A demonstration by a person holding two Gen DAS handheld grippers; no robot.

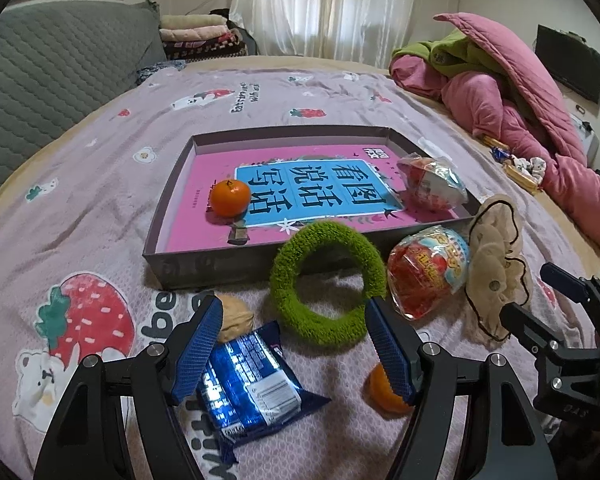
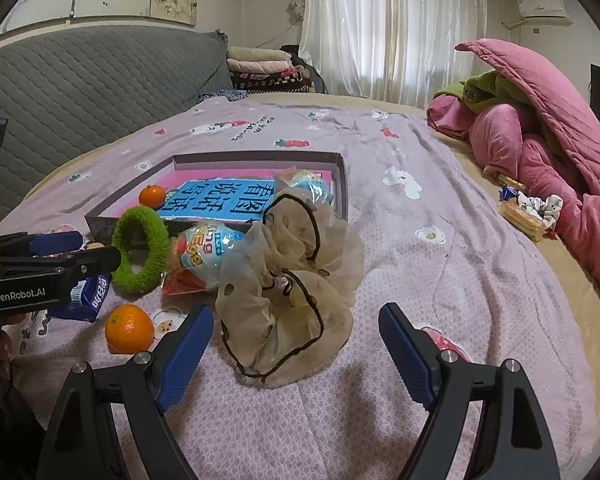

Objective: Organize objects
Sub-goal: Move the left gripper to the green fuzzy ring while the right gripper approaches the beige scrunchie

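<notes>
A shallow grey box (image 1: 204,268) with a pink book inside holds a tangerine (image 1: 229,198) and a wrapped toy egg (image 1: 434,184). In front of it lie a green fuzzy ring (image 1: 324,280), a second wrapped egg (image 1: 428,272), a beige scrunchie (image 2: 292,280), a walnut (image 1: 234,316), a blue snack packet (image 1: 248,392) and another tangerine (image 2: 129,329). My left gripper (image 1: 292,344) is open, with the green ring just beyond its fingertips and the blue packet between its fingers. My right gripper (image 2: 296,352) is open in front of the scrunchie.
Everything lies on a bed with a lilac strawberry-print sheet (image 1: 100,200). A pink quilt pile (image 2: 548,152) sits at the right with snack packets (image 2: 520,212) beside it. A grey padded headboard (image 2: 80,92) is at the left.
</notes>
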